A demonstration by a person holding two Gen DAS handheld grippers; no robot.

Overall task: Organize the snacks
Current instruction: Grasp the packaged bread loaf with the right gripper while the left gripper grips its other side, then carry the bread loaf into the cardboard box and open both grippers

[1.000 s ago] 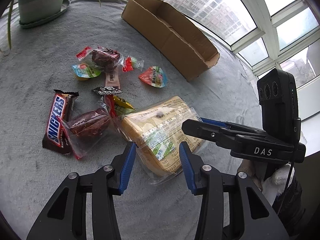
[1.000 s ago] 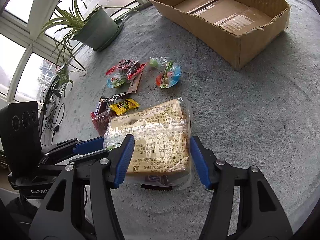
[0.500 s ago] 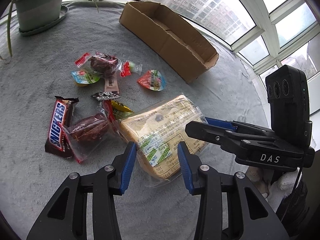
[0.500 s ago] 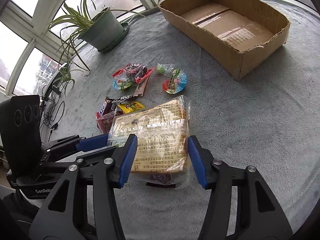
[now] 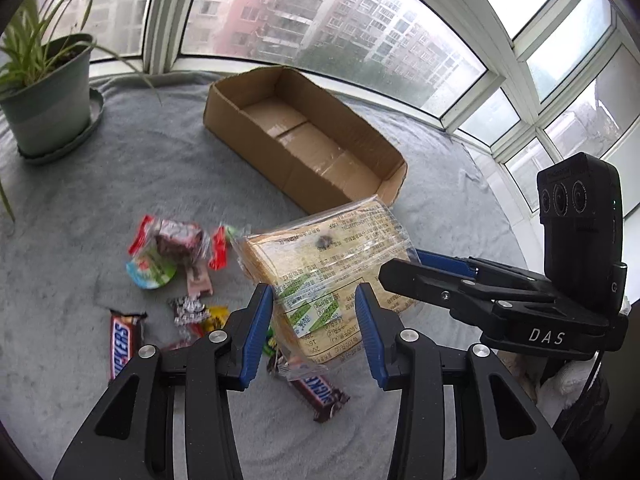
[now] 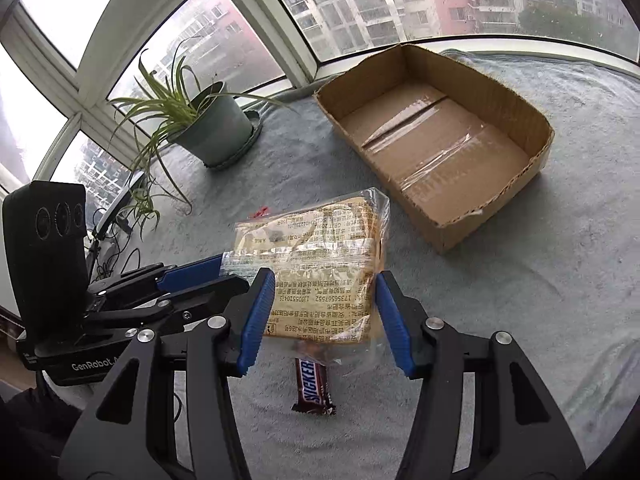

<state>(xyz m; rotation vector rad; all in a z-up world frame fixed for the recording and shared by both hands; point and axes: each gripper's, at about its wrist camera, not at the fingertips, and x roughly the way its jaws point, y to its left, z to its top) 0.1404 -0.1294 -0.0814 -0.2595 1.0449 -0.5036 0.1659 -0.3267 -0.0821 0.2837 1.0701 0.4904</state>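
Note:
A clear-wrapped packet of sliced bread hangs above the grey cloth, held from two sides. My left gripper is shut on its near end, blue pads pressing the wrap. My right gripper is shut on the packet from the other side. An empty cardboard box stands open beyond it, also in the right wrist view. Two Snickers bars lie on the cloth, one at the left and one right below the packet. A jelly cup and several small wrapped sweets lie to the left.
A potted spider plant in a saucer stands at the far left by the curved windows, seen too in the right wrist view. Grey cloth stretches bare to the right of the packet. Cables hang past the table's left edge.
Both grippers have risen with the bread packet, lifting it off the cloth. A Snickers bar that lay under it now shows. The views have tilted up toward the box.

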